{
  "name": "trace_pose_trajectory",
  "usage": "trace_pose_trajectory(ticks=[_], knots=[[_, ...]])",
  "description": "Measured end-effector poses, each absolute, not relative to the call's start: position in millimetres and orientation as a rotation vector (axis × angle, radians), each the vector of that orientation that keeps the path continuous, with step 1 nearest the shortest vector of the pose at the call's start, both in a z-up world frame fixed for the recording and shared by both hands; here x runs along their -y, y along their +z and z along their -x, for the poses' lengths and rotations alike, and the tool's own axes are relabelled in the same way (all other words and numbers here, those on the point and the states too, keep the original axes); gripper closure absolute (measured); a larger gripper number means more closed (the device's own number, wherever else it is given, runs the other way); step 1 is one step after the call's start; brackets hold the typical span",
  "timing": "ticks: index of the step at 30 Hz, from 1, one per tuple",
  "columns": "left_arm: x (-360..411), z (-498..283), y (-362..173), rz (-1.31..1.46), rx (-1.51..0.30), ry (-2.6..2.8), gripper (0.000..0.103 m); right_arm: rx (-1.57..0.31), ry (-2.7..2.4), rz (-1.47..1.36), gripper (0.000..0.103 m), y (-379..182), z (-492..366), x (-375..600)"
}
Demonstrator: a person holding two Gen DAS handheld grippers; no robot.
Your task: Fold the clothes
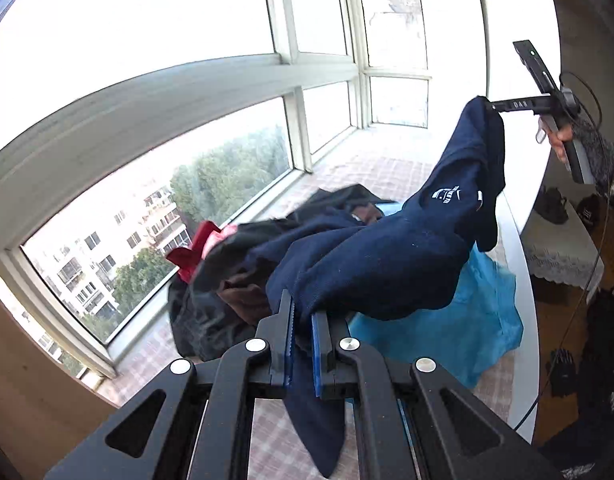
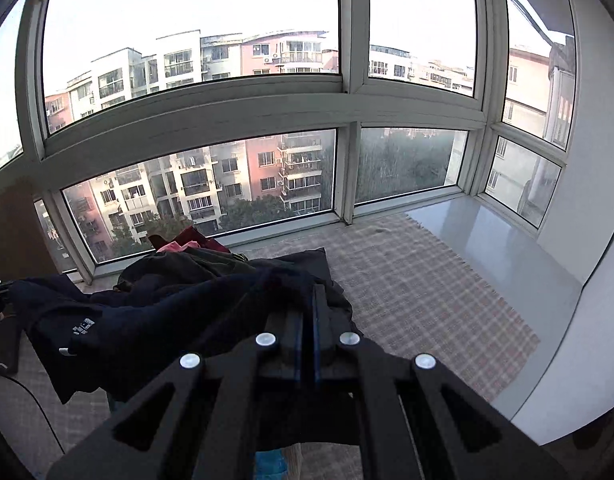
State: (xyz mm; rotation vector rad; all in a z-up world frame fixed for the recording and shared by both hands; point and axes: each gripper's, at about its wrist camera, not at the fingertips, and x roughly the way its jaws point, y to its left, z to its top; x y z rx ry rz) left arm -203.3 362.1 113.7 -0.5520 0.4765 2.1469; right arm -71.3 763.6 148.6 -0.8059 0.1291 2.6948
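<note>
Garment (image 1: 387,256) stretched between left tool (image 1: 303,320) and right tool (image 1: 491,106).

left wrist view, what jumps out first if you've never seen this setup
A navy garment stretched in mid-air between the two grippers: the left gripper is shut on its near end, the right gripper on its far end at upper right. Below it a heap of dark clothes lies on the checked cloth, beside the big window.
</note>
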Motion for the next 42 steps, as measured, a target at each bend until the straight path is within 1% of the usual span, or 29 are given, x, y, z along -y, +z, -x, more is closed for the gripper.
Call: trace_pose_trajectory(ticks=[5,7,12,13,15,19,23,25,31,37,39,42], knots=[[-290.8,197.5,241.2,0.334,-0.366,2.333,0.098,-0.009,2.802,0.522,0.100,260.0,53.3,-698.1],[-260.6,186.8,282.6,0.279,-0.351,2.377,0.098,0.045,2.827,0.410,0.100,304.1,40.8,-668.2],[-193.7,134.8,357.8,0.103,-0.389,2.455,0.098,0.117,2.868,0.129,0.100,398.8,-10.4,-592.9],[-176.7,125.1,372.7,0.065,-0.363,2.469,0.098,0.132,2.871,0.085,0.100,414.0,-20.8,-578.1],[-141.7,106.5,402.6,-0.008,-0.300,2.495,0.098,0.154,2.867,0.017,0.100,438.7,-39.2,-551.6],[-82.8,72.6,449.5,-0.096,-0.305,2.554,0.097,0.141,2.885,-0.071,0.100,472.4,-69.5,-512.9],[-54.4,45.7,463.8,-0.107,-0.412,2.615,0.097,0.141,2.895,-0.093,0.100,479.4,-79.8,-483.6],[-45.9,37.8,462.2,-0.117,-0.444,2.636,0.097,0.144,2.902,-0.087,0.100,475.2,-79.6,-470.8],[0.2,0.5,441.4,-0.079,-0.435,2.679,0.097,0.114,2.988,-0.054,0.100,443.0,-61.8,-450.5],[32.1,-7.0,378.7,0.028,-0.402,2.749,0.097,0.090,3.122,0.055,0.100,377.7,-17.6,-437.0],[35.8,10.3,354.3,0.114,-0.393,2.762,0.097,0.080,3.161,0.116,0.100,352.5,3.7,-434.9],[27.4,68.2,319.5,0.270,-0.397,2.791,0.097,0.082,3.170,0.300,0.100,308.7,68.0,-436.3]])
